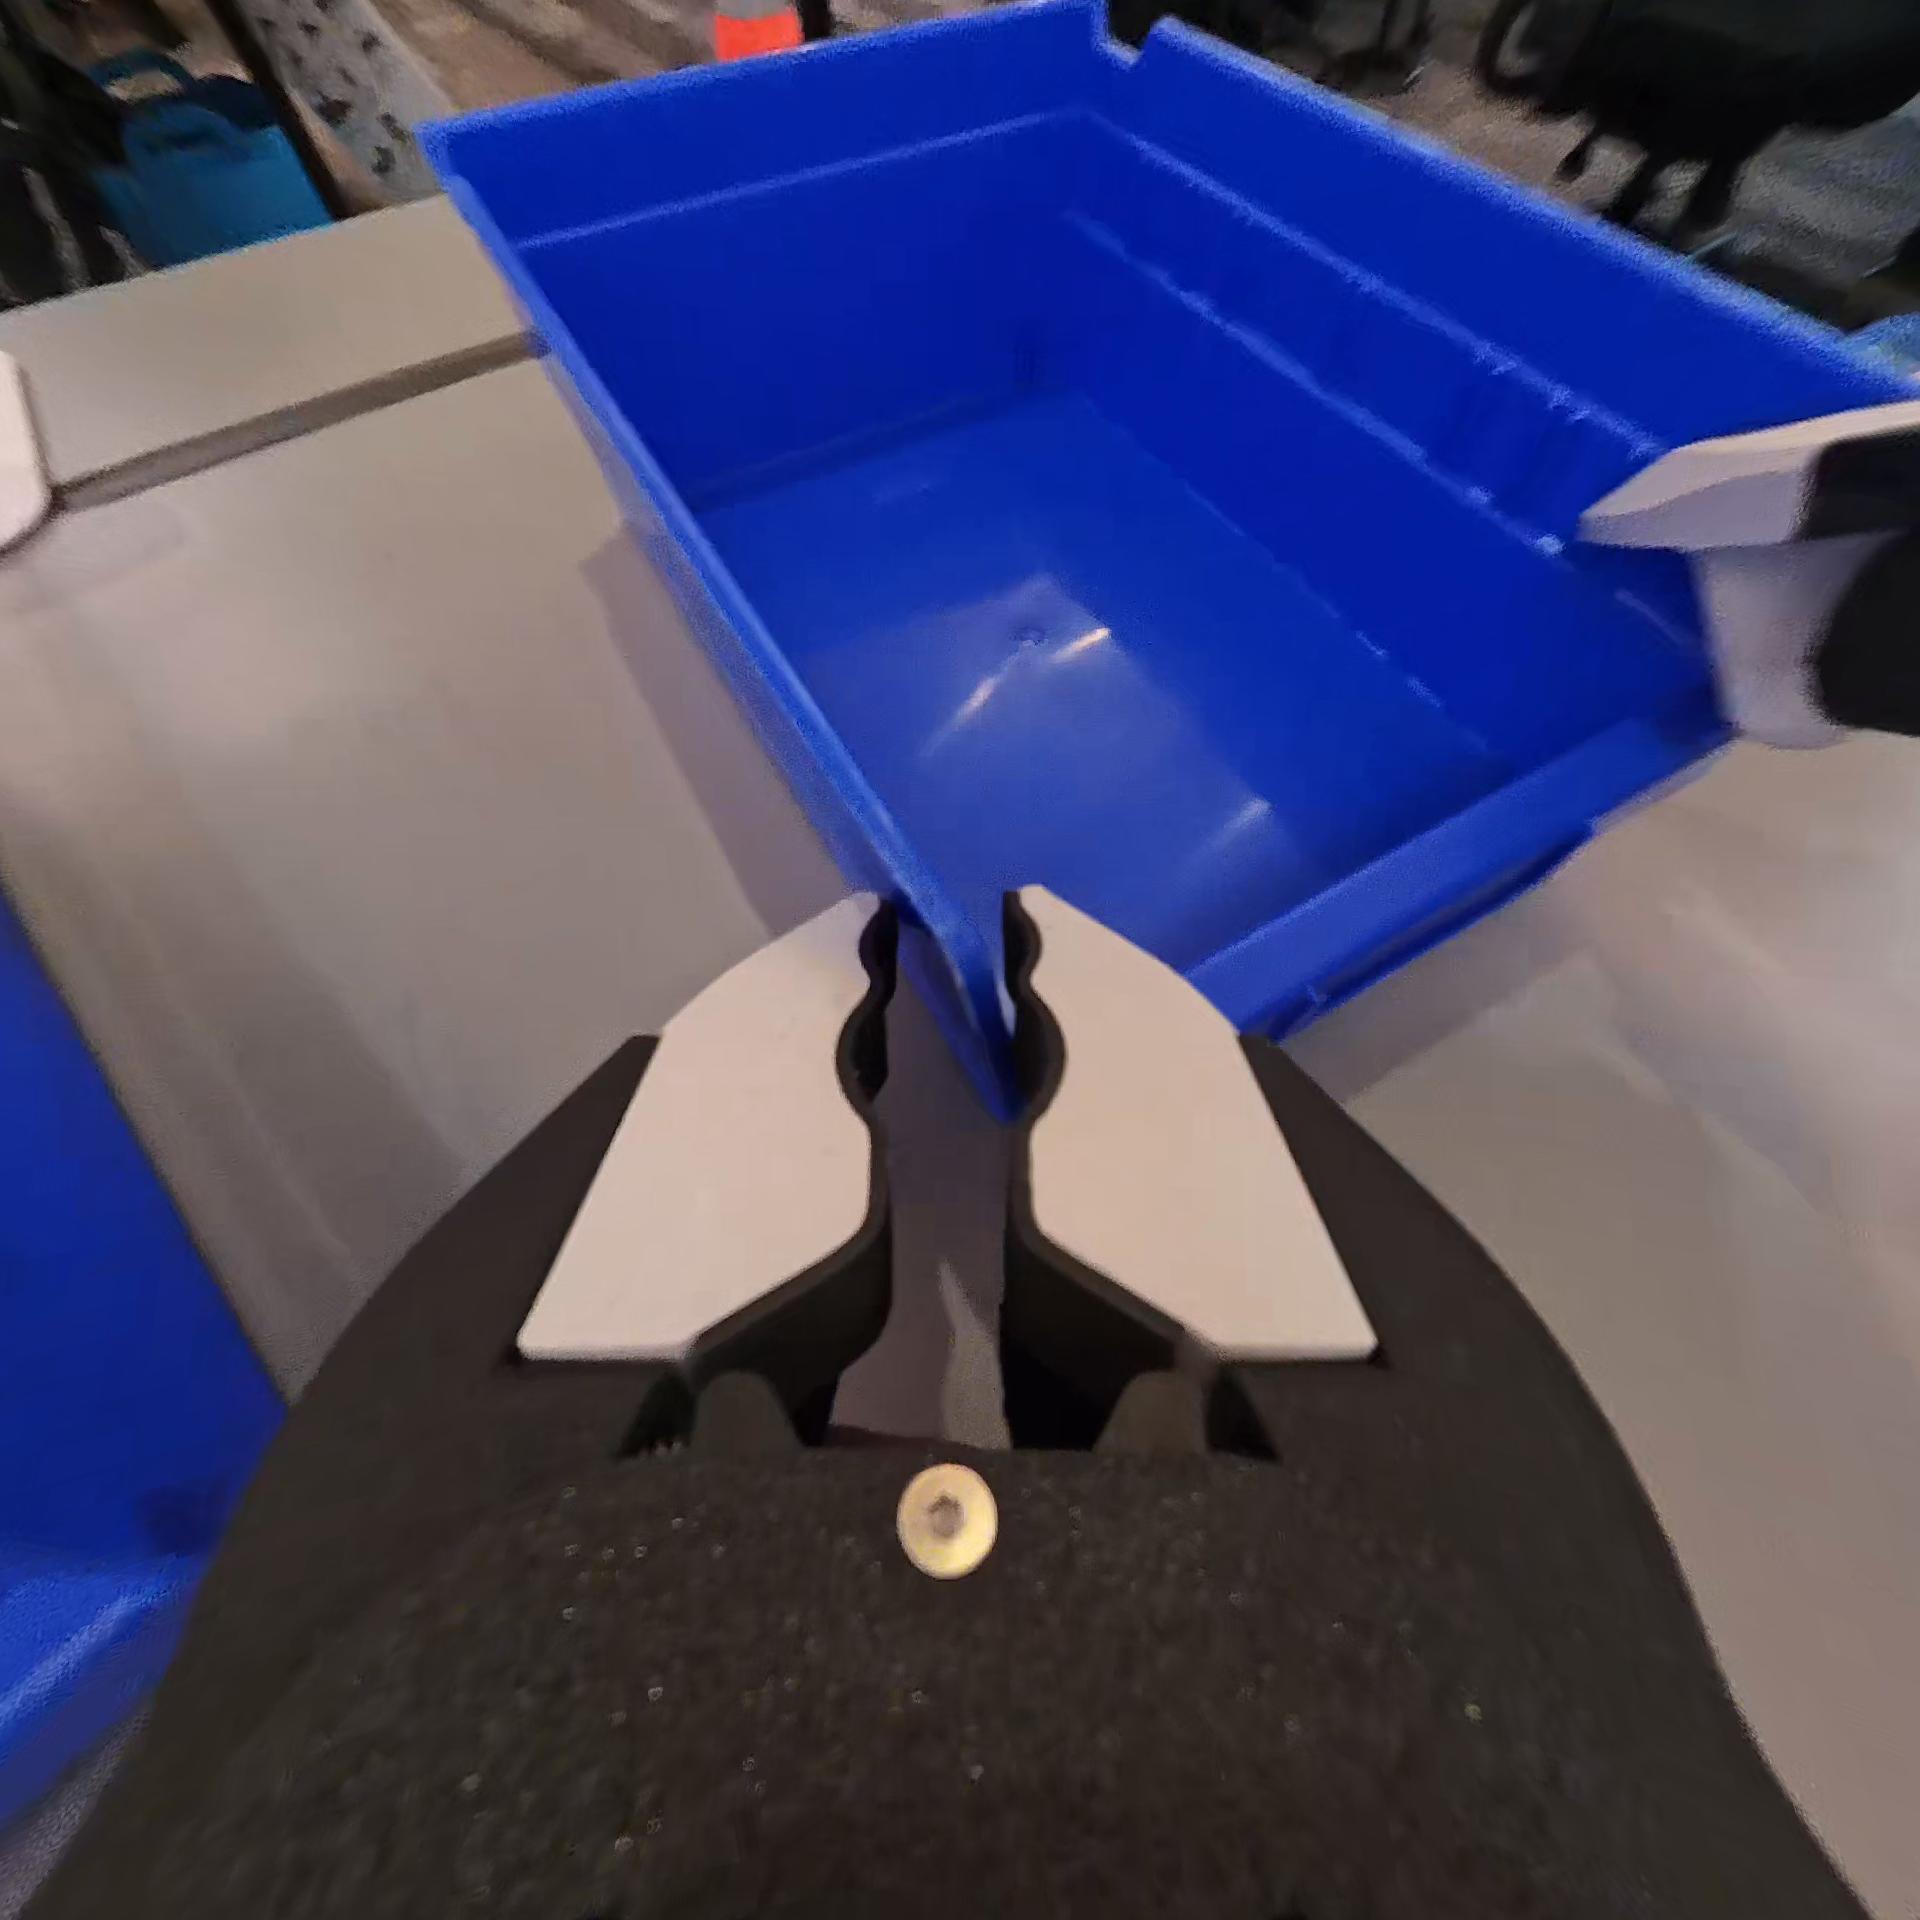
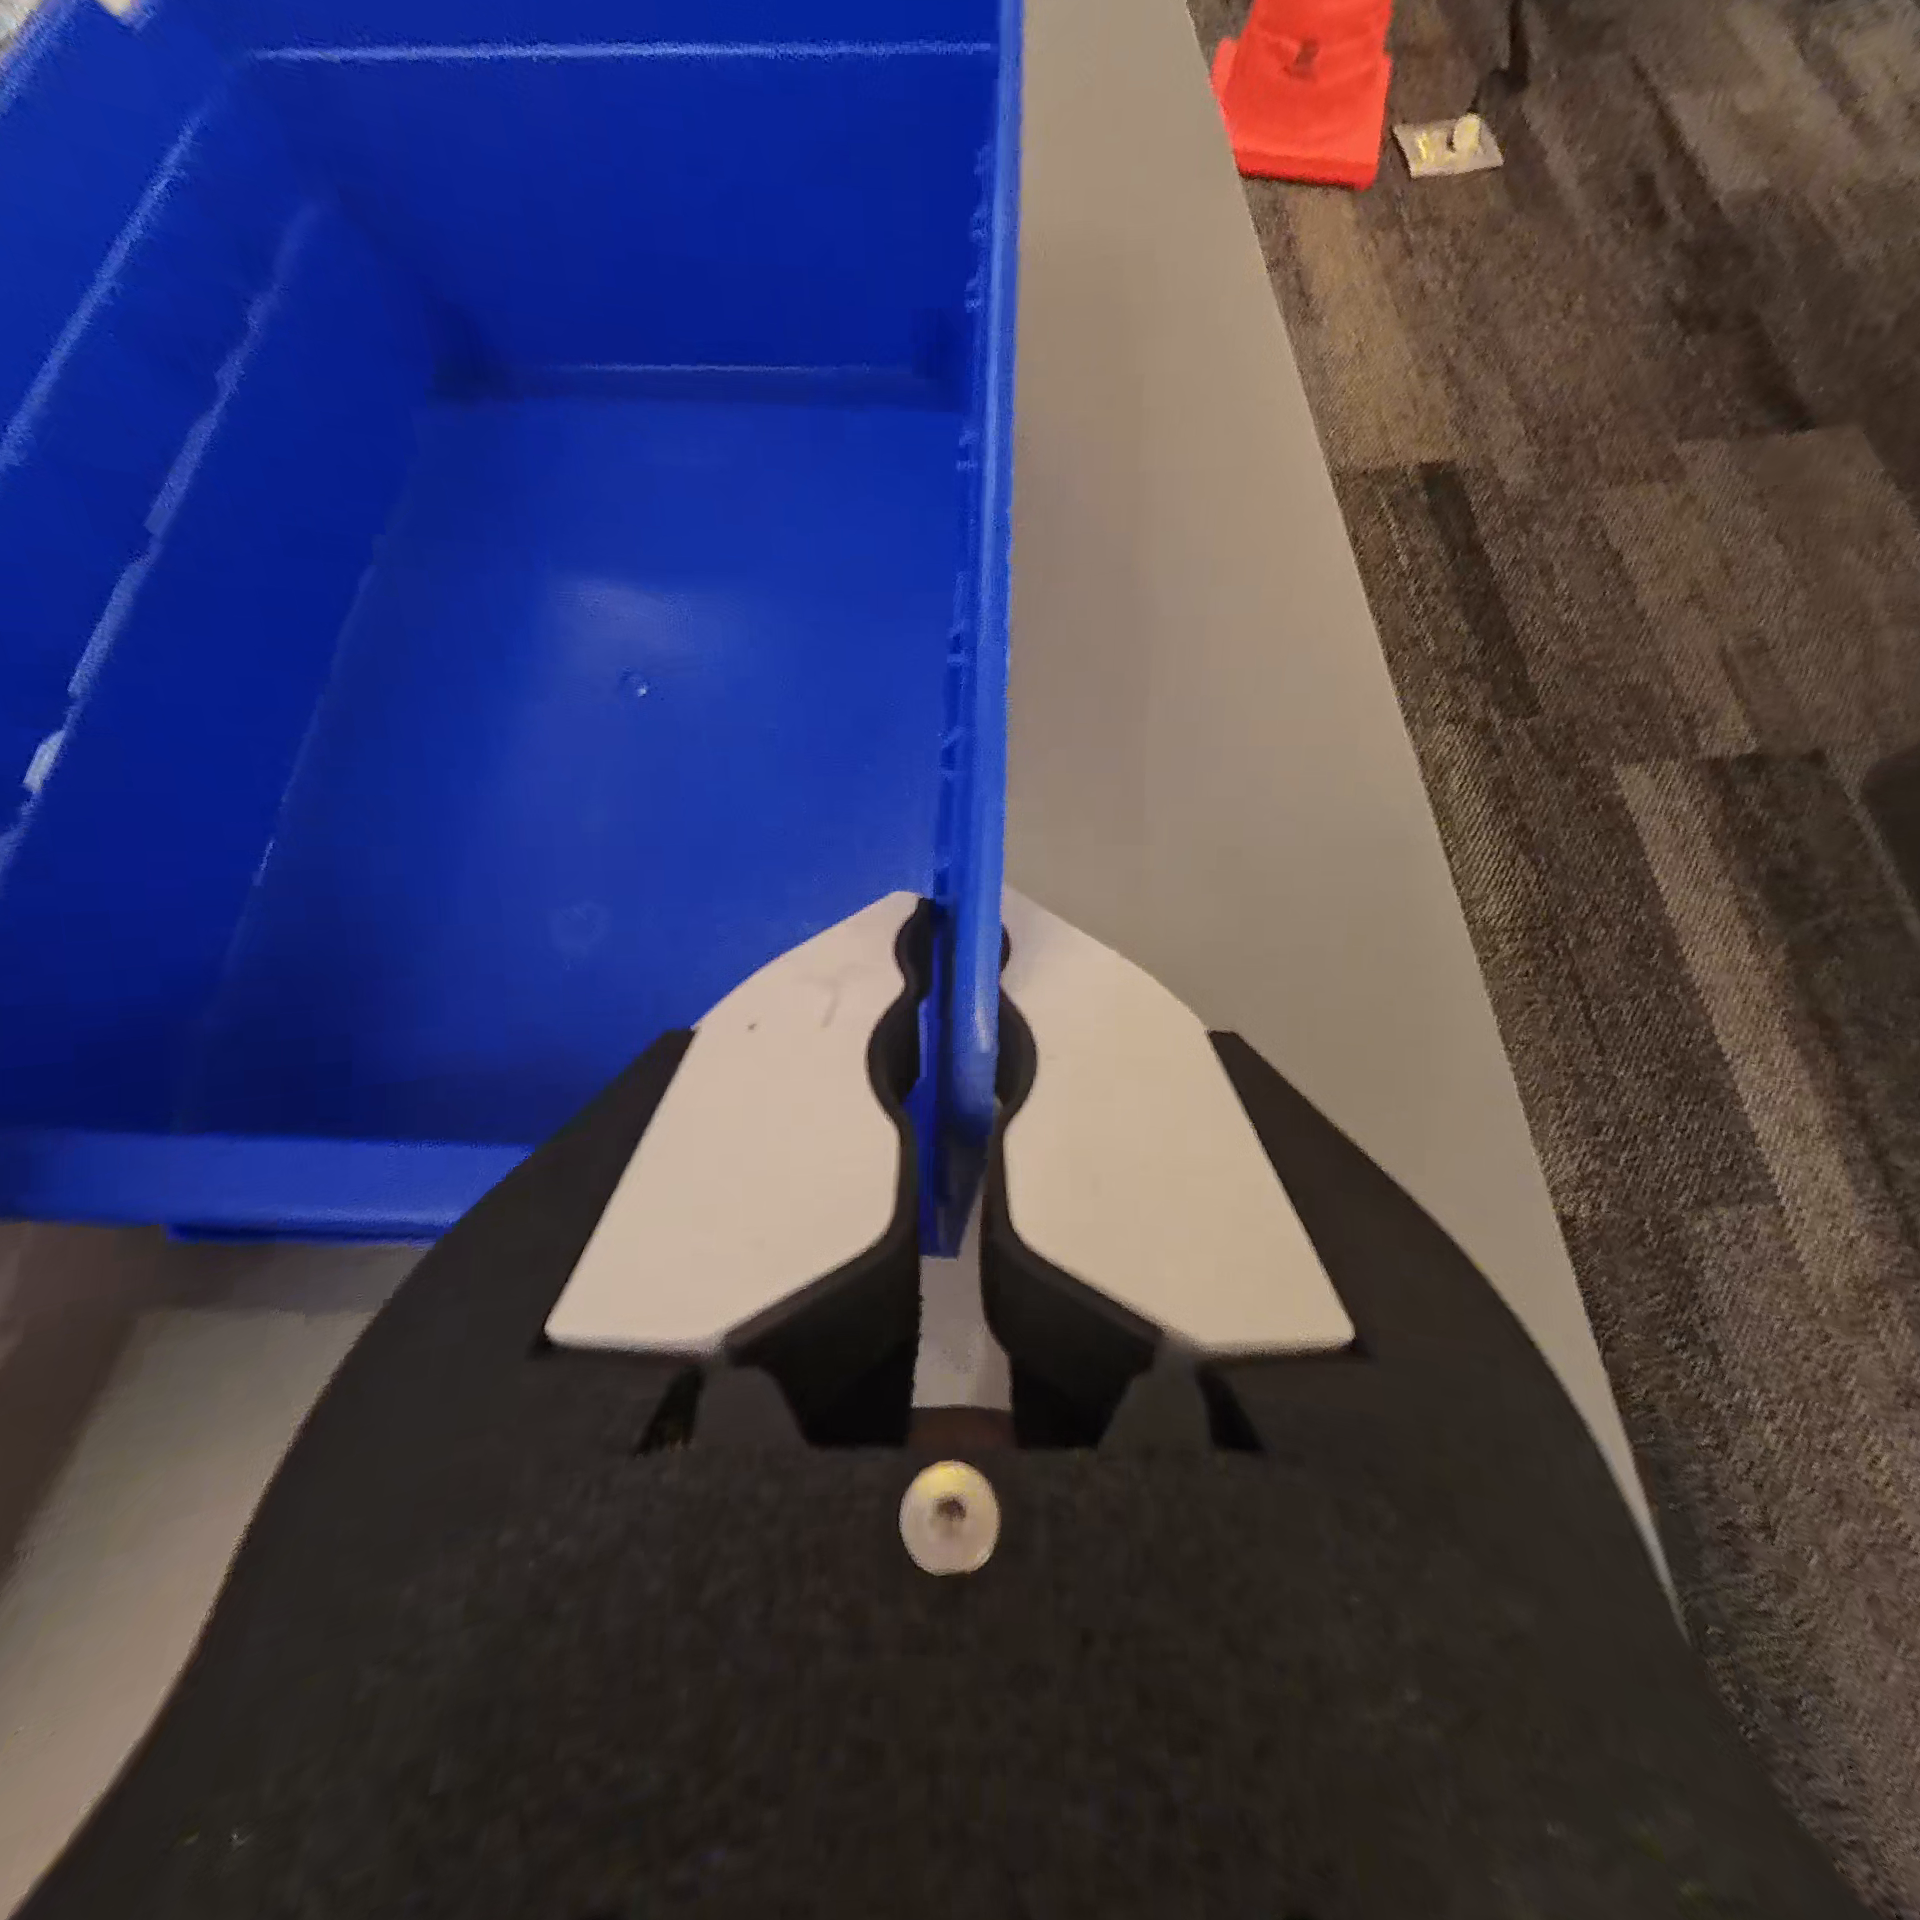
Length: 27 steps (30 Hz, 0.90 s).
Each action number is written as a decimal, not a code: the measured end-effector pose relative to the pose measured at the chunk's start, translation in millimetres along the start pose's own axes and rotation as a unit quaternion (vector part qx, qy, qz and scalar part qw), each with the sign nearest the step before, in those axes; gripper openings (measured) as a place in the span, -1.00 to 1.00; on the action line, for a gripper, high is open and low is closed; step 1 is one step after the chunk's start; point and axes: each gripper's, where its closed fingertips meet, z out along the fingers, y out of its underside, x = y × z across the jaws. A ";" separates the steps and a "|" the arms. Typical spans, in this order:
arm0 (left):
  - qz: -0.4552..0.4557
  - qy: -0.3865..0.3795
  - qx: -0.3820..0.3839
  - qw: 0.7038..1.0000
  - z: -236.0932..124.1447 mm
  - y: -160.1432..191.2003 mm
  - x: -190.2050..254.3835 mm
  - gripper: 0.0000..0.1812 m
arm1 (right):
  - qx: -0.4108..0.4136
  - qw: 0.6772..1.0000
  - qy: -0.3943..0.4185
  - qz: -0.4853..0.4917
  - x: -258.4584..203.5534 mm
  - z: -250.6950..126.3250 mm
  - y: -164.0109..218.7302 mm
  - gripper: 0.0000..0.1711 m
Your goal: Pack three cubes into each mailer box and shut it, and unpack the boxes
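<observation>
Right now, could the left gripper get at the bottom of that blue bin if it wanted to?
Probably not at once. The left gripper is clamped on the blue bin at a wall corner, so it would have to let go first. The bin's inside looks empty and open-topped, so nothing else blocks the way.

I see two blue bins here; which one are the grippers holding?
The empty blue bin in the middle of the table; both grippers clamp its side walls. The other bin sits untouched at the left edge.

No legible text or labels
</observation>
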 end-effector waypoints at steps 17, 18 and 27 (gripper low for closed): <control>-0.059 -0.105 0.085 0.989 -223.7 15.2 -250.1 -0.14 | 0.090 0.977 -0.189 -0.030 -241.8 -70.4 -78.8 -0.42; -0.073 -0.136 0.078 0.985 -228.8 31.8 -269.1 -0.16 | 0.092 0.971 -0.217 -0.038 -273.8 -67.7 -72.3 -0.36; -0.140 -0.048 -0.058 0.987 -165.8 100.6 -268.4 -0.65 | 0.115 0.981 -0.067 -0.142 -357.2 -4.1 -30.1 -0.78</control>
